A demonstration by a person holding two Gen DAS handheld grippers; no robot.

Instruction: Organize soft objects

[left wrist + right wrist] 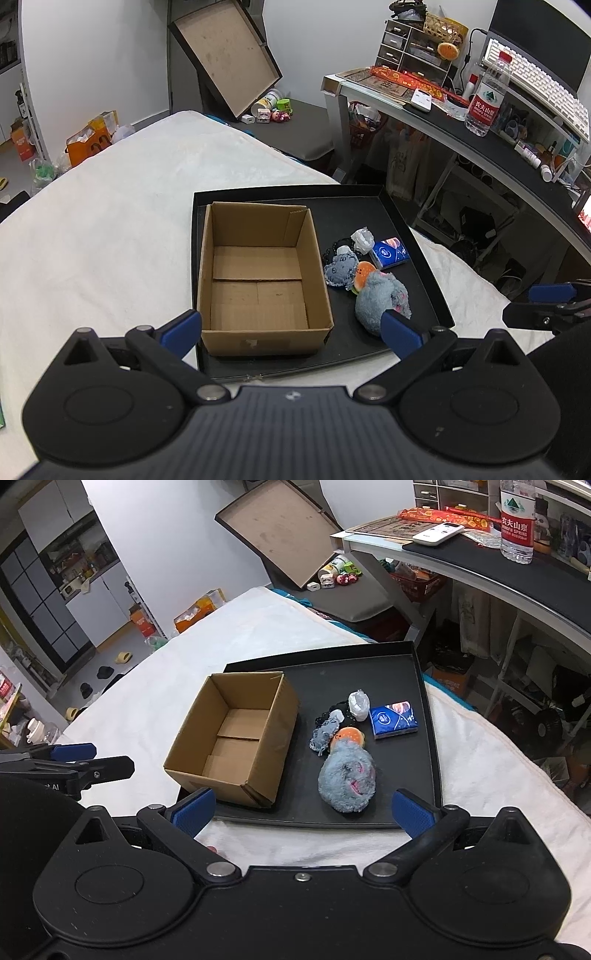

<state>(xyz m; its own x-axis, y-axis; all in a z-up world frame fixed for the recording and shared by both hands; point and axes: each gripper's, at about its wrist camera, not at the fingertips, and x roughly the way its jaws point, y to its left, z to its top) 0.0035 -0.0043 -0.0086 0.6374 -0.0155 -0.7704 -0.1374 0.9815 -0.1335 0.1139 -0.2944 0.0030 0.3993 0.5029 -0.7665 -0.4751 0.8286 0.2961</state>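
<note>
Left wrist view, left to right: white fleece blanket (pixel 110 221) fills the left half of the frame. Left gripper (pixel 291 330) at bottom centre, blue-padded jaws spread wide, nothing between them. Its left fingertip sits just beside the near-left corner of the open brown cardboard box (pixel 258 280), its right fingertip overlaps the near edge of the fluffy grey-blue plush toy (pixel 380 299); contact can't be confirmed.

The box stands empty in the left part of the shallow black rectangular tray (pixel 417 254), frame centre. Soft items are clustered on the tray right of the box: grey-blue patterned fabric pouch (pixel 340 271), small orange burger-shaped plush (pixel 364 275) touching both the pouch and the grey plush, black beaded string (pixel 334 249) behind the pouch, crumpled white wrapper (pixel 361 240), and blue tissue pack (pixel 389 253) furthest right. Right gripper (pixel 546 301) shows at the right edge, side-on.

Right wrist view, left to right: the left gripper (pixel 70 758) at the left edge, side-on. Right gripper (pixel 301 810) at bottom centre, jaws wide apart, holding nothing, hovering over the near rim of the tray (pixel 424 686). Cardboard box (pixel 236 738) centre-left, grey plush (pixel 347 781) centre, near the tray's near edge, between the fingertips in the frame but beyond them. Tissue pack (pixel 393 720) sits right of centre. Dark desk with a clear water bottle (pixel 517 520) in upper right.
</note>
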